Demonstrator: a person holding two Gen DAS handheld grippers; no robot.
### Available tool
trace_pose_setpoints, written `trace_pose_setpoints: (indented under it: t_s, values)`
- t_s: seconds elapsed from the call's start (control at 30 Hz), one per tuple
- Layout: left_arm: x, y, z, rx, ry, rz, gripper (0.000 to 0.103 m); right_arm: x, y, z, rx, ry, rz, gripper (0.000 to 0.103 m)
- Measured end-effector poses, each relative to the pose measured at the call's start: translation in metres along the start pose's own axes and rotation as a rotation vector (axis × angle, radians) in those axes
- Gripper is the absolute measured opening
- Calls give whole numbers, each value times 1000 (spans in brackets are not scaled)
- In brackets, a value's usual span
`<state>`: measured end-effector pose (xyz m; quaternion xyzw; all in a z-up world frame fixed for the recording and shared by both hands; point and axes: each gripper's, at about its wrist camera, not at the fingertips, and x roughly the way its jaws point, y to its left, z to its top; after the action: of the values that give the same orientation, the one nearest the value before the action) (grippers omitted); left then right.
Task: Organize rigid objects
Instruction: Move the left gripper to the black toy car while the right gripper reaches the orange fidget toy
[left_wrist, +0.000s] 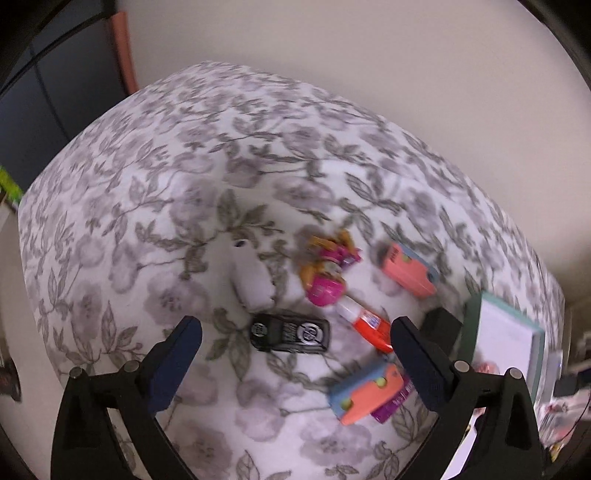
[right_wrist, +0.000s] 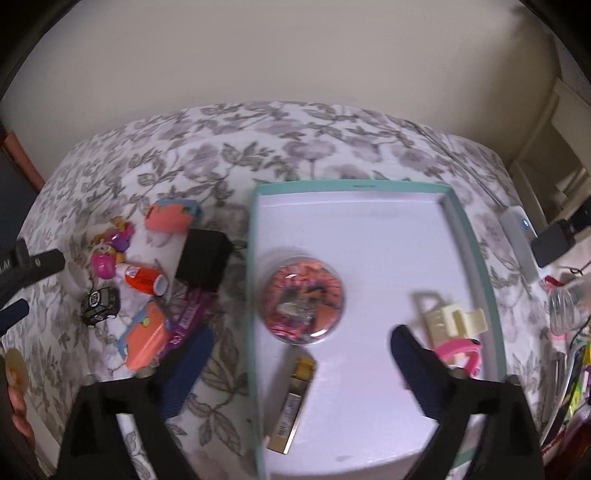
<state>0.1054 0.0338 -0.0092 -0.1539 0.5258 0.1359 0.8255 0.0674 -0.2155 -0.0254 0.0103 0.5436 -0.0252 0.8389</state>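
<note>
Two wide, empty claws hover over a floral-clothed tabletop (right_wrist: 332, 147): the right claw (right_wrist: 301, 350) above a teal-rimmed white tray (right_wrist: 369, 229) holding a round pink disc (right_wrist: 303, 302), the left claw (left_wrist: 295, 332) above a black toy car (left_wrist: 290, 332), with an orange-red glue tube (left_wrist: 367, 322) just beside it.

Floral-clothed table (left_wrist: 155, 192) against a plain cream wall (right_wrist: 295, 55).

right claw (right_wrist: 301, 354): spread, empty | tray (right_wrist: 458, 206): round case (right_wrist: 303, 299), gold tube (right_wrist: 293, 406), cream clip (right_wrist: 456, 317)
</note>
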Motion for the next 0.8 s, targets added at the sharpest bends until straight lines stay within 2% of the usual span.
trace_pose_setpoints:
  t_s: [0.17, 0.37, 0.53, 0.8]
  values:
    - [4, 23, 7, -62, -2, 22, 102, 1, 16, 1, -27, -13, 37, 101]
    - [8, 37, 13, -86, 1, 42, 102, 6, 36, 2, -18, -11, 147, 101]
    - [15, 41, 15, -87, 24, 30, 102, 11, 58, 1, -65, -8, 183, 101]
    - [40, 34, 15, -40, 97, 19, 102, 35, 100, -10, -209, 30, 198, 101]
